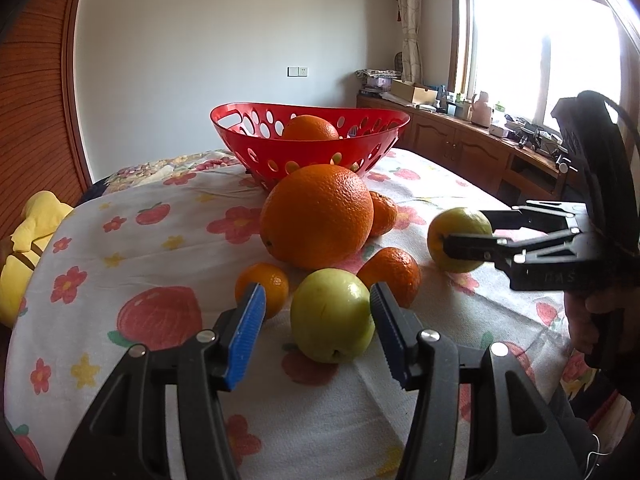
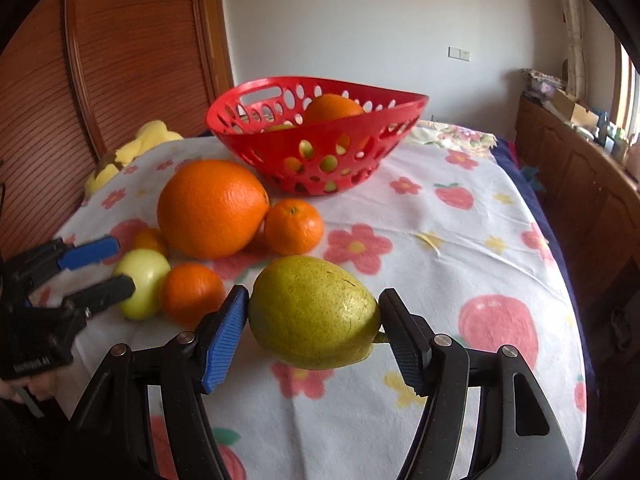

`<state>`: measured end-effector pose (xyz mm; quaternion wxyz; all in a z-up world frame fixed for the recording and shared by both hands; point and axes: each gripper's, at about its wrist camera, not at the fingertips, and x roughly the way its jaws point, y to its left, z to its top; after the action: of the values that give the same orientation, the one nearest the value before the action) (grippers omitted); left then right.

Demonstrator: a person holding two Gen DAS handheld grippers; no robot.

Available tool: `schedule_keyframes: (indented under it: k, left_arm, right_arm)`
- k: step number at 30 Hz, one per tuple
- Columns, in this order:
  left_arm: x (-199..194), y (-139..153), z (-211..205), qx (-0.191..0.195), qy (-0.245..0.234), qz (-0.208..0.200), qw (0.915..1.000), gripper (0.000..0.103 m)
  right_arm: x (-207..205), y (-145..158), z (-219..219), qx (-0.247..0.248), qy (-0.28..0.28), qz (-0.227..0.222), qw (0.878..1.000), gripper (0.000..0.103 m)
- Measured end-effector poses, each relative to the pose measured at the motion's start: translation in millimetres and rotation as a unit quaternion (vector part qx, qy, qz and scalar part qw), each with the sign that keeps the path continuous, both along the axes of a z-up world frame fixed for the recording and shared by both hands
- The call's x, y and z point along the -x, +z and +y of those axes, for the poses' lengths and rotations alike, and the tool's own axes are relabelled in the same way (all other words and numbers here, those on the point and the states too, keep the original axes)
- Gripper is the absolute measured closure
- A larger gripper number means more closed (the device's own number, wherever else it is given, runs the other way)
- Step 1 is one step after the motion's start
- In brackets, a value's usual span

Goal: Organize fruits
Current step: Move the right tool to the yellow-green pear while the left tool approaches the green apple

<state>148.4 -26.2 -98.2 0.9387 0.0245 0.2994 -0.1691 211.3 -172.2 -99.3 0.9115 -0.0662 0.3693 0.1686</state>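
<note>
Left wrist view shows my left gripper (image 1: 318, 312) with its jaws spread around a green apple (image 1: 331, 314) that sits on the flowered cloth (image 1: 168, 248); the right pad is at the apple's skin, the left pad stands clear of it, so I see no pinch. Beside the apple lie small tangerines (image 1: 390, 270) and a big orange (image 1: 317, 217). Behind them stands the red basket (image 1: 280, 148), with another orange (image 1: 310, 129) inside. Right wrist view shows my right gripper (image 2: 314, 330) with its jaws pinching a yellow-green pear (image 2: 314, 312), one pad on each end, lifted just above the cloth, in front of the basket and to the right of the fruit pile. A yellow plush toy (image 2: 132, 148) lies at the cloth's far left edge.
</note>
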Motion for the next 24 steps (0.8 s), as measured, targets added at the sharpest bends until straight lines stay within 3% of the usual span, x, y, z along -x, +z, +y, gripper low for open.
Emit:
schedule_keyframes:
  k: [16, 20, 24]
  left_arm:
    - [-1.9, -1.5, -2.1, -0.002, -0.012, 0.010, 0.9999, 0.048]
    - [-0.8, 1.4, -5.5, -0.018, -0.010, 0.008, 0.9998, 0.049]
    - [-3.2, 2.3, -11.7, -0.025, -0.013, 0.028, 0.9992, 0.050]
  right_arm:
    - [0.8, -6.4, -5.2, -0.015, -0.001, -0.017, 1.000, 0.033]
    - [-0.1, -6.6, -5.9, -0.016, -0.002, -0.017, 1.000, 0.033]
    - [0.4, -7.0, -6.2, -0.018, -0.002, -0.016, 1.000, 0.033]
